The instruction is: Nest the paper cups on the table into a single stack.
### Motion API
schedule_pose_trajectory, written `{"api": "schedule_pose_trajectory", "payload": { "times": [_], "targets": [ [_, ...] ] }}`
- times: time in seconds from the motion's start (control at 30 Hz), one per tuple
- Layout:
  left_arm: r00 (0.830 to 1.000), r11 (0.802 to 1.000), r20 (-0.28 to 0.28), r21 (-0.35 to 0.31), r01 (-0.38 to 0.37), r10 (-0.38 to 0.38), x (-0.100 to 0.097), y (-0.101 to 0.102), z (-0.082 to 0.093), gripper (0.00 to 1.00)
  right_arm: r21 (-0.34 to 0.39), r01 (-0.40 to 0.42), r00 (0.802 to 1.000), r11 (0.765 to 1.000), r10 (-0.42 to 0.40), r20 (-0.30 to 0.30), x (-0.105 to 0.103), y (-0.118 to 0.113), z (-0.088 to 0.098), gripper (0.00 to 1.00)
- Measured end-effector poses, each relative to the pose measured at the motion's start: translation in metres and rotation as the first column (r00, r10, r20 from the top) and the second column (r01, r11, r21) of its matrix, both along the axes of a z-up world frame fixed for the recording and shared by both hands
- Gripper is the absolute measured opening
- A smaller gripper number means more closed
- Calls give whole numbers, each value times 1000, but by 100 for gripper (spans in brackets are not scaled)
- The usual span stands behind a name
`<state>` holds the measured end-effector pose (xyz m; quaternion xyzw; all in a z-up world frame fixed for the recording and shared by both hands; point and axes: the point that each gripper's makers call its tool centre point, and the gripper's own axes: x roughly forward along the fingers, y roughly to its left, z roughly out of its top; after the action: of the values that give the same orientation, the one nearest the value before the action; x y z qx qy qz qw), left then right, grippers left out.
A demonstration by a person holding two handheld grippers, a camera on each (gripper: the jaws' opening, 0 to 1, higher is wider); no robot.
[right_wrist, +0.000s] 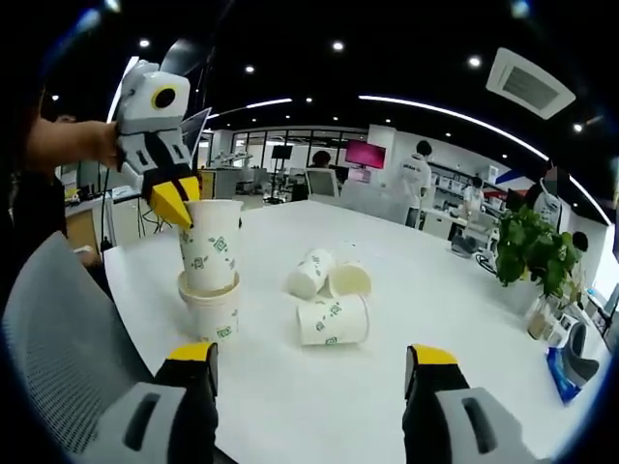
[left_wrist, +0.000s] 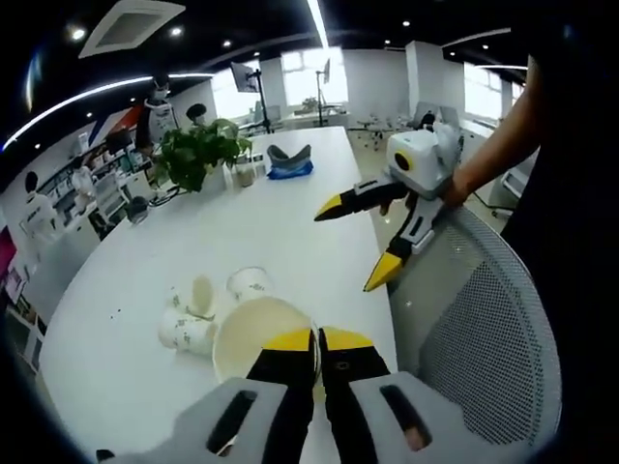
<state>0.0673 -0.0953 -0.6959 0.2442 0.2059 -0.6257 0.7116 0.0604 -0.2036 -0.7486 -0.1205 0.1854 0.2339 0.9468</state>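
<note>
Pinching the rim of the top cup [right_wrist: 210, 253] on the stack [right_wrist: 214, 309], your left gripper [left_wrist: 316, 338] is closed on it; thin paper crushes easily, so grip lightly near the rim. Your right gripper [right_wrist: 311, 356] gapes wide, empty. Ahead of it lie three loose cups [right_wrist: 332, 320]; the right gripper view shows the stack's height.

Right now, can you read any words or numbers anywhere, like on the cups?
No text can be read in either view.
Paper cups: green printed marks, too small and blurred to read as words.
Pink wall screen: too blurred to read.
Left gripper, shut on the upper cup's rim: no readable label.
Right gripper, open: no readable label.
</note>
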Motion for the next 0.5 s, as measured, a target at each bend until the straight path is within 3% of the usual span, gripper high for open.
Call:
{"api": "schedule_pose_trajectory", "payload": {
  "times": [0.1,0.3,0.37,0.5],
  "targets": [
    [1000,1000,-11,16,-8,8,6,4,-14,0,2,2,1000,1000,-2,0,0,0,0,80],
    [999,1000,-43,23,-18,19,-3,-4,-22,0,4,6,1000,1000,-6,1,1,-3,-1,80],
    [998,999,-56,25,-25,27,8,3,-35,0,5,7,1000,1000,-7,1,1,-3,-1,80],
    [997,999,-71,25,-33,35,0,-3,-34,0,6,8,1000,1000,-8,2,1,-3,-1,80]
  ]
}}
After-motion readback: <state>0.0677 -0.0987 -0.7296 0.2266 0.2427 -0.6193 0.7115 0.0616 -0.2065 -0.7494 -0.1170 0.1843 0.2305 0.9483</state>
